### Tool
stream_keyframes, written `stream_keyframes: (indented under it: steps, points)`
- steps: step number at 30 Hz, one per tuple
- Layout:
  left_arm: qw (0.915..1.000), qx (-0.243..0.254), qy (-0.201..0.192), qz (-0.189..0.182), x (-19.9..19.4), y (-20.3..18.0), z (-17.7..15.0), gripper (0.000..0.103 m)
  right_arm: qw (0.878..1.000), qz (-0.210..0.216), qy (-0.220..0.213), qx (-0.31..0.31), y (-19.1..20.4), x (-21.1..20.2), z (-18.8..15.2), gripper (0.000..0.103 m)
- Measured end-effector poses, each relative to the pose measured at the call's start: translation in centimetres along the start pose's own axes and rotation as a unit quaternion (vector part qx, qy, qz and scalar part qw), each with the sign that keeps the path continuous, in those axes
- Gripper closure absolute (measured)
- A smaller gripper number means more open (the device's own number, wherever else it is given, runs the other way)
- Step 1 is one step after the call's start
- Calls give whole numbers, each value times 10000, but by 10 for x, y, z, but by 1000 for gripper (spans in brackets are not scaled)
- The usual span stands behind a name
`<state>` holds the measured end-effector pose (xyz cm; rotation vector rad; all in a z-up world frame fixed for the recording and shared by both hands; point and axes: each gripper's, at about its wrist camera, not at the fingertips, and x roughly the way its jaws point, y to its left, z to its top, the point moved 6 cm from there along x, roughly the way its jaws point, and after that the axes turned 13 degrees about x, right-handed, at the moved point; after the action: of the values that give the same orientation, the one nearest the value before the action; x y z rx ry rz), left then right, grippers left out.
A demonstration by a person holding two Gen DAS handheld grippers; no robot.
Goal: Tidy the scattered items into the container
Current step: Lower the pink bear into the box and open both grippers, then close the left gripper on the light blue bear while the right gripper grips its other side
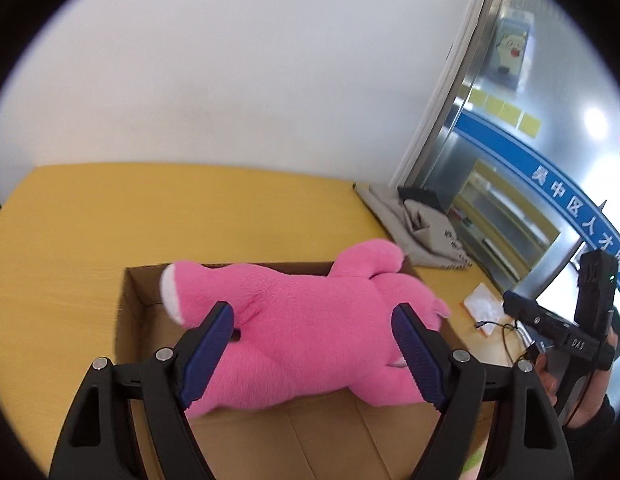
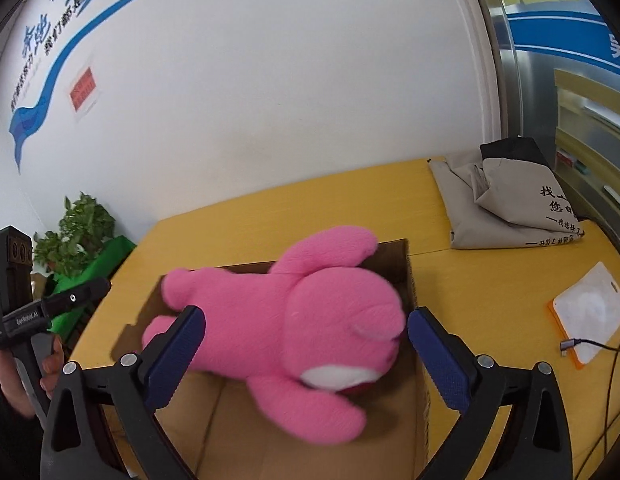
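Pink plush toy (image 2: 310,320) over cardboard box (image 2: 414,280), both tongs (image 1: 314,356) (image 2: 305,356) released, folded bag (image 2: 510,204) nearby.

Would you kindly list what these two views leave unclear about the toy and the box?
- Cardboard box floor: both wrist views, mostly covered by the pink plush toy.
- Toy's lower limb: right wrist view, motion-blurred.
- Box's near wall: both views, cut off by the bottom edge and gripper bodies.
- Whether the toy rests on the box floor: hidden.

A white wall (image 2: 269,100) is rising behind the yellow table (image 1: 89,240), carrying blue lettering and a red notice (image 2: 82,90). A steel-framed glass partition (image 1: 470,132) with a blue band is standing at the right. A green potted plant (image 2: 79,232) is sitting in the left corner.
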<state>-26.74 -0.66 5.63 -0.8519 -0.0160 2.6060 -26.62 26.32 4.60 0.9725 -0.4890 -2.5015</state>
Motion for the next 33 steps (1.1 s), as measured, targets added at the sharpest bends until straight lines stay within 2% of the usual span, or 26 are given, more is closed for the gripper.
stream_keyframes:
  steps: [5,6,11,16,24,29,33]
  points:
    - [9989,130,-270,369,-69,-7,-20,21,9994,188,-163,-226,34,-49,-23,0]
    - [9985,152,-297,435,-78,-9,-26,17,9991,274,-196,-256,41,-61,-30,0]
    - [9955,336,-336,823,-133,-24,-80,15,9970,622,-258,-386,63,-100,-71,0]
    - [9926,351,-261,1134,-179,-31,-139,15,9963,633,-207,-534,71,-126,-122,0]
    - [9910,335,-176,1281,-200,-51,-195,15,9985,328,13,-431,58,-141,-174,0]
    - [9930,-5,-247,1154,-206,-43,-209,15,9989,64,57,-469,46,-148,-191,0]
    - [9926,-165,-40,1200,-195,-29,-218,15,9990,59,116,-416,39,-149,-197,0]
